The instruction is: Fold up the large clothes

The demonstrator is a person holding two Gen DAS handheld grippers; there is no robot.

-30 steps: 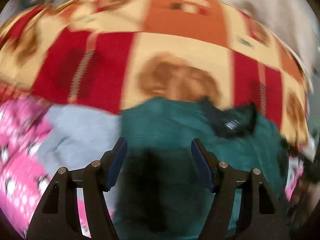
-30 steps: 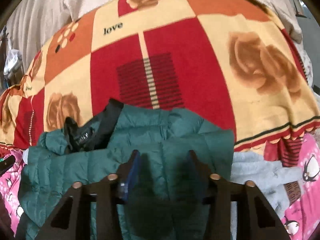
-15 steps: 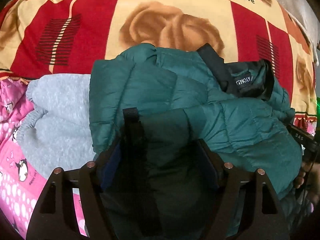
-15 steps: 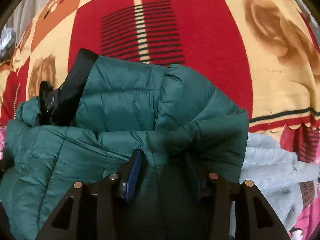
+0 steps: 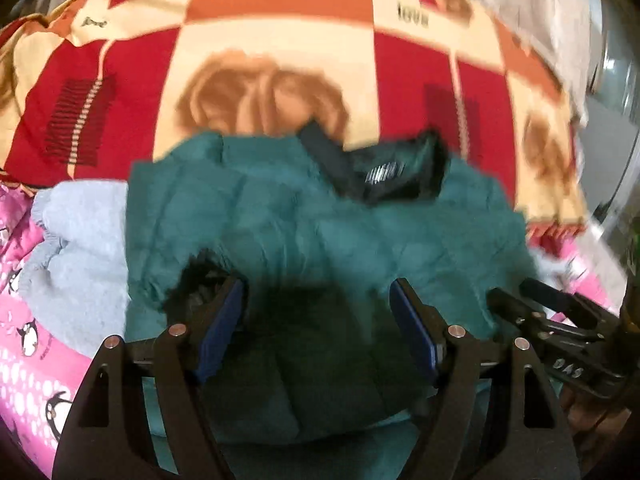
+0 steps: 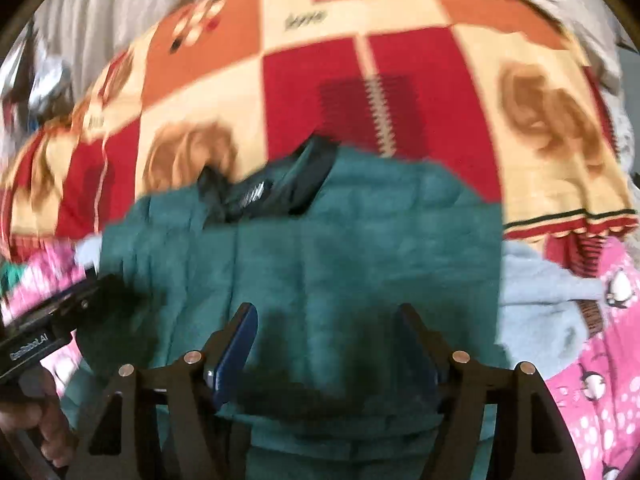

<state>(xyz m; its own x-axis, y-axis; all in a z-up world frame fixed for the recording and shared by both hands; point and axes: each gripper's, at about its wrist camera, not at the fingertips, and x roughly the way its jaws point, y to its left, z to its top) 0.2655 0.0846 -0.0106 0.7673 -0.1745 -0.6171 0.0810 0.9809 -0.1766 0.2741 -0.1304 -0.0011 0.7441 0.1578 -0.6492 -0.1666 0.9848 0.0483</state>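
Blanket (image 5: 276,52) covers your bed; the green jacket (image 5: 320,216) lies folded on its near edge, grey sweater (image 5: 76,248) touching it. Your left gripper (image 5: 316,308) is wide apart over the jacket, gripping nothing. Your right gripper (image 6: 328,332) is opening, jacket fabric between the jaws, pads clear.

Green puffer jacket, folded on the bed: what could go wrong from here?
1. The green puffer jacket looks puffy; with the right gripper opening and the left gripper wide, the fold may spring apart.
2. It overlaps the grey garment, which a further tug might drag along.
3. The black collar sticks out unevenly.
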